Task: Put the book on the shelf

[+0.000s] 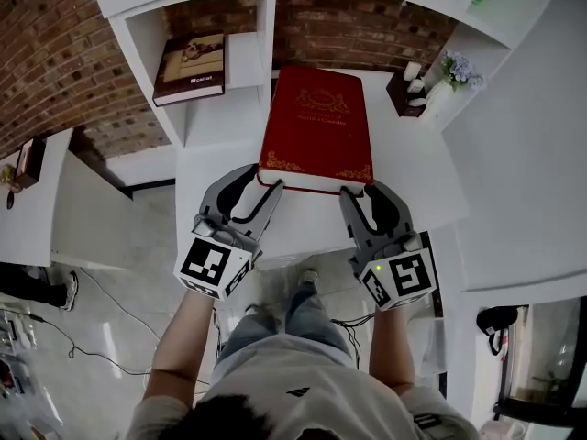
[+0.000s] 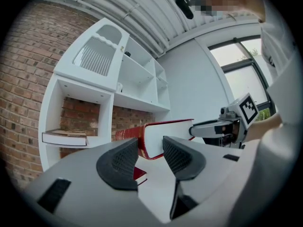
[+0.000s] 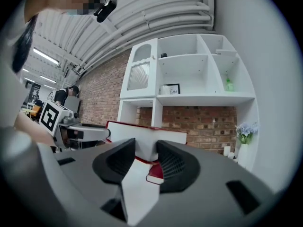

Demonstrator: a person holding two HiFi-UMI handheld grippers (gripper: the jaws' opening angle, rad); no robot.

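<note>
Your left claw (image 1: 260, 189) and right claw (image 1: 369, 196) cover the near corners of the red book (image 1: 316, 126), so its edge there is hidden from you. Its gold title is too small to read, and so is the print on the brown book (image 1: 190, 67) in the shelf (image 1: 266, 35), whose top the picture's edge cuts off. The dark thing (image 1: 404, 90) at the desk's (image 1: 422, 181) far right corner, beside the flowers (image 1: 459, 67), is too small to tell. In the left gripper view, one jaw hides the book's lower spine.

Brown book (image 1: 190, 67) lying flat, pale flowers (image 1: 460, 69) in white vase (image 1: 438, 94), brick wall (image 1: 55, 53) behind, framed picture (image 3: 172, 89), green bottle (image 3: 229, 84), pale tiled floor (image 1: 119, 282)
</note>
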